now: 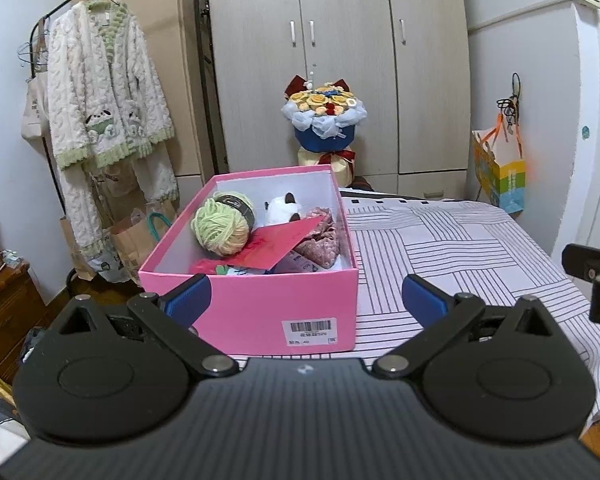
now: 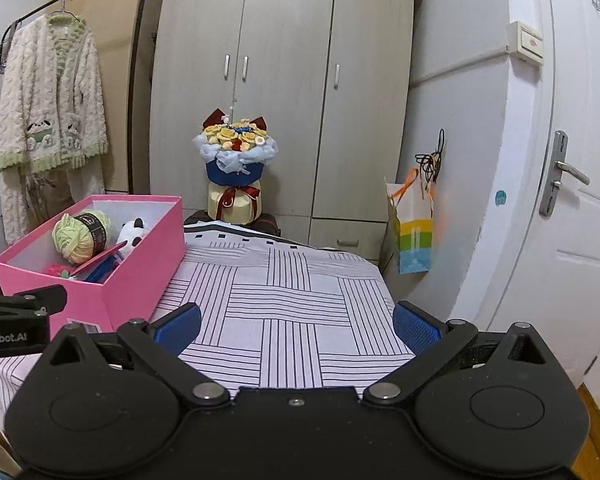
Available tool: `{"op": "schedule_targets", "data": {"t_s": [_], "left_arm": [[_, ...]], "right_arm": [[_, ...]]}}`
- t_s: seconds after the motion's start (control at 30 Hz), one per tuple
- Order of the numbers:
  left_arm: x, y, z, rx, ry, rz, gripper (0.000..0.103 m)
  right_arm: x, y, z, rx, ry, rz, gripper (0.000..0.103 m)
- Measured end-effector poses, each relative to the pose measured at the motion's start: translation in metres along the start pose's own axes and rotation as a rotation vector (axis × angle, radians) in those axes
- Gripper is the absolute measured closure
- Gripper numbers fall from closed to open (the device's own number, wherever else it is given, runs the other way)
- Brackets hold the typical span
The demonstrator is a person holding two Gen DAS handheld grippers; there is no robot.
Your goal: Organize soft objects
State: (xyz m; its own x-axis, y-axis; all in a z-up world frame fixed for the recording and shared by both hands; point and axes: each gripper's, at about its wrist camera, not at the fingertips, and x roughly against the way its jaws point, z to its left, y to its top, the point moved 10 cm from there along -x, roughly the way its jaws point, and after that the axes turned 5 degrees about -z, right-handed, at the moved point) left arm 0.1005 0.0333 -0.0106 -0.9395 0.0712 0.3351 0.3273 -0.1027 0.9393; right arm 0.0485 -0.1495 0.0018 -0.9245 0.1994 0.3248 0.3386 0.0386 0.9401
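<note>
A pink box [image 1: 256, 304] stands on the striped bedsheet [image 1: 440, 248], straight ahead of my left gripper [image 1: 306, 300]. Inside lie a green-yellow yarn ball [image 1: 220, 226], a panda plush [image 1: 282, 208], a red card [image 1: 288, 240] and pink patterned fabric [image 1: 324, 240]. My left gripper is open, its blue pads wide apart on either side of the box's near end, holding nothing. My right gripper [image 2: 296, 326] is open too, empty, over bare sheet [image 2: 284, 304]. The pink box [image 2: 140, 256] with the yarn ball [image 2: 80, 236] sits to its left.
A wardrobe [image 1: 340, 60] rises behind the bed, with a bouquet [image 1: 324, 120] in front of it. At left a clothes rack holds fuzzy pyjamas [image 1: 104, 104], with paper bags [image 1: 136, 240] below. A colourful bag [image 2: 412, 236] hangs at right near a white door [image 2: 580, 200].
</note>
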Motion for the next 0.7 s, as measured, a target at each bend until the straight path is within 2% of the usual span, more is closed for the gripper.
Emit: {"op": "schedule_targets", "data": {"t_s": [0.23,0.37,0.7], "left_arm": [[0.0000,-0.0024,0.0042,0.008,0.034,-0.002,0.000],[0.0024,0.0004,0.0061,0.005,0.073,-0.045,0.000],[0.0033,-0.0024,0.0010,0.008,0.025,-0.020,0.000]], "right_arm": [[0.0034,0.0000,-0.0042,-0.023,-0.009,-0.007,0.000],[0.0015,-0.0011,-0.0066,-0.038,-0.015,-0.002,0.000],[0.0020,-0.0045,-0.0065,-0.047,-0.019,0.002,0.000]]}}
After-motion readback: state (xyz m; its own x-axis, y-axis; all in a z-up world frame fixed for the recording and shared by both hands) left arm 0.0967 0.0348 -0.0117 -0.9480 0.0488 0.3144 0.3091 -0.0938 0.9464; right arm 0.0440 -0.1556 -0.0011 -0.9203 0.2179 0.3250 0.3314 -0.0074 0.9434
